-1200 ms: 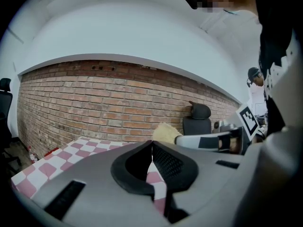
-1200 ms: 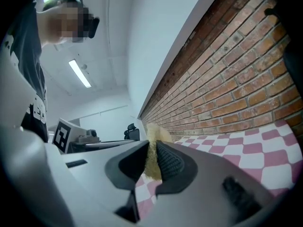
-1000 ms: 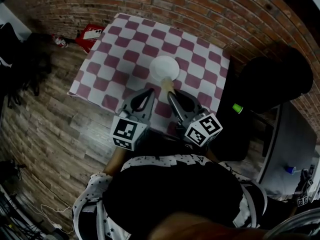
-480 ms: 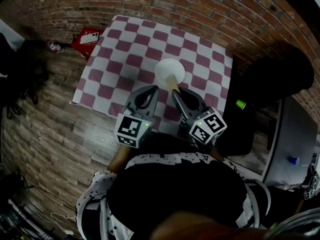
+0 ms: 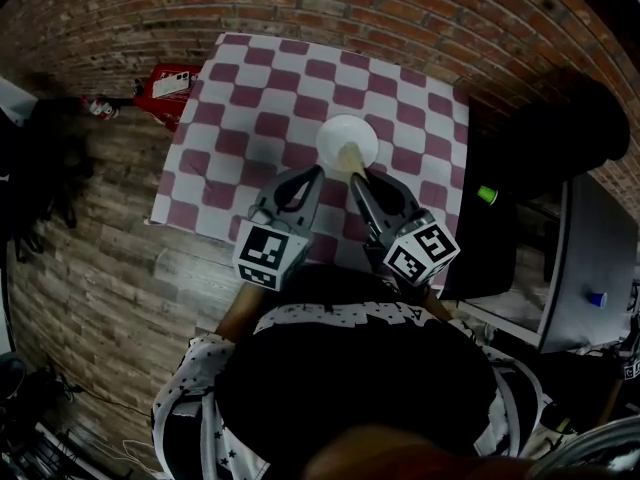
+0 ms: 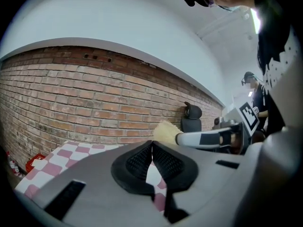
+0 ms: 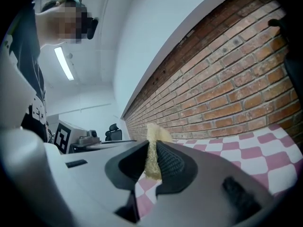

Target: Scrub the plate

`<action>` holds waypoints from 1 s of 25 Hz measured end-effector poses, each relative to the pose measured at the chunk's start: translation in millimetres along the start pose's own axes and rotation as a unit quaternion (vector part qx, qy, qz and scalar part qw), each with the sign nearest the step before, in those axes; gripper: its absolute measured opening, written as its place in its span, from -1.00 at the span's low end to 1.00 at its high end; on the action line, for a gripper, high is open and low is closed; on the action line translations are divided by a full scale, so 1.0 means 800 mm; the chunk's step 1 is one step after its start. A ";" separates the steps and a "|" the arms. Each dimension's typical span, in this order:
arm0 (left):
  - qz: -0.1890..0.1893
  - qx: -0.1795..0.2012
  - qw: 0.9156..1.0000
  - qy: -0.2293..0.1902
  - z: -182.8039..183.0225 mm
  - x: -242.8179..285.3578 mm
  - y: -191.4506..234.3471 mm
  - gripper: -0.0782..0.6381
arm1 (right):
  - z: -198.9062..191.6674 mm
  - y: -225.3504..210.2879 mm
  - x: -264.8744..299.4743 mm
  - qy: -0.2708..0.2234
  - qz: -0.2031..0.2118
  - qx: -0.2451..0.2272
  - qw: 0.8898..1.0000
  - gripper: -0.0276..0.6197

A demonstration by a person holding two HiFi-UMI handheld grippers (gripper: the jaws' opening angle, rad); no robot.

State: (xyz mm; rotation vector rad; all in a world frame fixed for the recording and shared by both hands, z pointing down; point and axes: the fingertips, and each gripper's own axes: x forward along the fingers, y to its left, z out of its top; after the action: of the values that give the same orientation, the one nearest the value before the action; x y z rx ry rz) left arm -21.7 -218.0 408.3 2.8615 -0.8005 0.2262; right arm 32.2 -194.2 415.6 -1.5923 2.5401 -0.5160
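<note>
While the right gripper [image 7: 152, 161] is clamping a yellow sponge [image 7: 151, 148] between its ribbed black jaws, the left gripper [image 6: 152, 150] is sitting with jaws together, gripping nothing. Plate [image 5: 347, 138] is lying just ahead of both gripper tips on the checked worktop [image 5: 250, 108]; sponge tip is reaching over its near rim, contact unconfirmed. Left isn't bracing the plate. Judging the scrub as barely begun or not begun, so the whole plate face is remaining. Plate is looking round, white, smooth, shallow; sponge coarse, porous, squashed thin in the clamp; worktop is showing pink-white squares
</note>
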 end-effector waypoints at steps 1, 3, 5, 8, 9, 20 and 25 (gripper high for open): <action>-0.003 0.001 1.000 0.001 -0.001 0.000 0.002 -0.75 | 0.000 0.001 0.002 -0.002 -0.003 0.000 1.000 -0.75; -0.011 0.001 1.000 0.002 -0.003 -0.001 0.006 -0.75 | 0.000 0.003 0.005 -0.006 -0.010 0.002 1.000 -0.75; -0.016 -0.002 1.000 0.001 -0.004 -0.002 0.010 -0.75 | 0.000 0.003 0.006 -0.006 -0.017 0.003 1.000 -0.75; -0.021 -0.006 1.000 -0.003 -0.005 -0.004 0.012 -0.75 | 0.000 0.001 0.006 -0.001 -0.027 -0.004 1.000 -0.75; -0.021 -0.007 1.000 -0.005 -0.006 -0.005 0.014 -0.75 | -0.001 0.001 0.007 0.001 -0.030 -0.006 1.000 -0.75; -0.022 -0.024 0.999 0.000 -0.019 0.001 0.028 -0.75 | 0.001 -0.032 0.006 0.003 -0.071 -0.005 0.997 -0.75; -0.025 -0.020 0.999 0.006 -0.022 0.006 0.026 -0.75 | 0.002 -0.045 0.006 0.000 -0.079 -0.012 0.997 -0.75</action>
State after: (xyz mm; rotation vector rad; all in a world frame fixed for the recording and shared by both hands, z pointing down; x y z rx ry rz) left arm -30.5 -234.8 429.1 2.8358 -0.7226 0.2185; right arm 61.7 -213.0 426.4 -1.8105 2.4431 -0.5025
